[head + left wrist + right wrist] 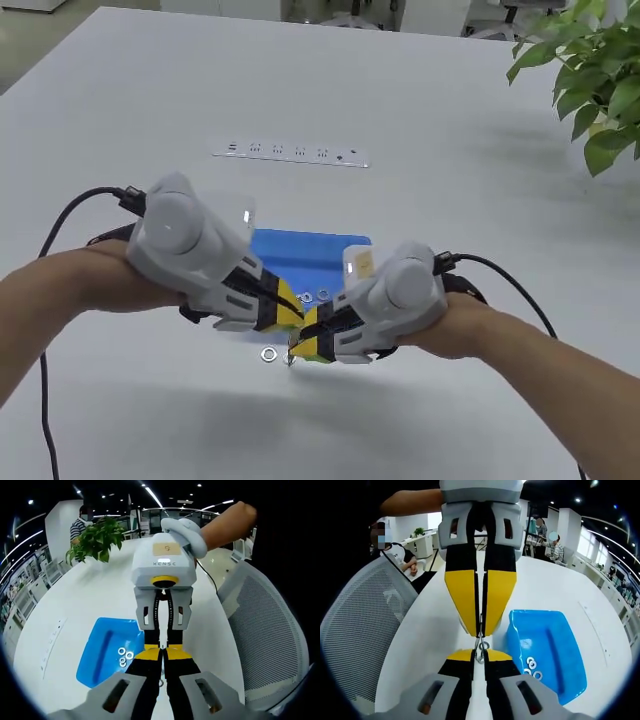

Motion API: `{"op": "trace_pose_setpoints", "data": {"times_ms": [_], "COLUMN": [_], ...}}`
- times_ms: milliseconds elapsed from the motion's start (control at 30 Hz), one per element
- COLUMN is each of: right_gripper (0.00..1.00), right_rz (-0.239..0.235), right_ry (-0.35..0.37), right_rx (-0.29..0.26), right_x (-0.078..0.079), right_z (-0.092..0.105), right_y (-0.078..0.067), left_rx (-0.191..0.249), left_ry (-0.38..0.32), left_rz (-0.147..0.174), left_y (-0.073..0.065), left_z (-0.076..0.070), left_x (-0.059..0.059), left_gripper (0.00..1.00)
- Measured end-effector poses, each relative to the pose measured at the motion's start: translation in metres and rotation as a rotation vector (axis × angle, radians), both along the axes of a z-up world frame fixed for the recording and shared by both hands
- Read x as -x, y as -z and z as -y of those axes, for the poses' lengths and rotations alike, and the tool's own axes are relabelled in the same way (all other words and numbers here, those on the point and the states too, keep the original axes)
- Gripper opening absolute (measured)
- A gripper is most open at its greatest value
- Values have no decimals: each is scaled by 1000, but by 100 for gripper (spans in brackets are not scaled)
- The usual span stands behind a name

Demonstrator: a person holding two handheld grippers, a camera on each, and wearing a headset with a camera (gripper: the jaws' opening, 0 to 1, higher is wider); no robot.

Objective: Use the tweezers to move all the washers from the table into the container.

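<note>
My two grippers meet tip to tip just in front of the blue container point(300, 250). The left gripper point(290, 312) is shut on thin metal tweezers point(480, 630), which run down between its yellow pads point(462, 592). The right gripper point(312, 345) has its jaws together, touching the tweezers' points. Their tip point(290, 360) points down at the table beside a loose washer point(268, 354). In the right gripper view, a washer point(483, 645) lies right at the points, by my right gripper point(480, 656). Three washers point(532, 666) lie inside the container point(555, 645).
A white power strip point(290, 152) lies farther back on the white table. A green plant point(595, 80) stands at the far right. A mesh office chair point(265, 630) is behind the near table edge. People sit at desks in the background.
</note>
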State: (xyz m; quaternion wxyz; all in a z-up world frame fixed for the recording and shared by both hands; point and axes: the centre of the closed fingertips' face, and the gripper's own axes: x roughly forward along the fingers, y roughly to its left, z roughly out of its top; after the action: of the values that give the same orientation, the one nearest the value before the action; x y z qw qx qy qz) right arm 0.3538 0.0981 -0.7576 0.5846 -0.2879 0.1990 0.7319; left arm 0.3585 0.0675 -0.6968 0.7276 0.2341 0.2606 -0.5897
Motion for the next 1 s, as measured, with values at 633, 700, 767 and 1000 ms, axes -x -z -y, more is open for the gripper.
{"op": "trace_pose_setpoints", "data": {"times_ms": [633,700,767,1000], "right_gripper": [8,8,9,9], "right_rz": [-24,-26,-31,-31], "right_ry": [45,48,51,47], "right_rx": [-5,0,2,15], "right_x": [-1,-1,-1,0], "right_z": [-3,-3,-5,-6], "right_y": [1,1,1,1], "left_rx": [-7,-8,-6,-10], "left_ry": [-16,-17,-20,-30], "left_rz": [-4,-3,-6,-6], "left_y": [0,0,1,2], "left_z": [-4,-5,-5,-8], "left_x": [0,0,-1,-2], "left_gripper": [5,5,5,5]}}
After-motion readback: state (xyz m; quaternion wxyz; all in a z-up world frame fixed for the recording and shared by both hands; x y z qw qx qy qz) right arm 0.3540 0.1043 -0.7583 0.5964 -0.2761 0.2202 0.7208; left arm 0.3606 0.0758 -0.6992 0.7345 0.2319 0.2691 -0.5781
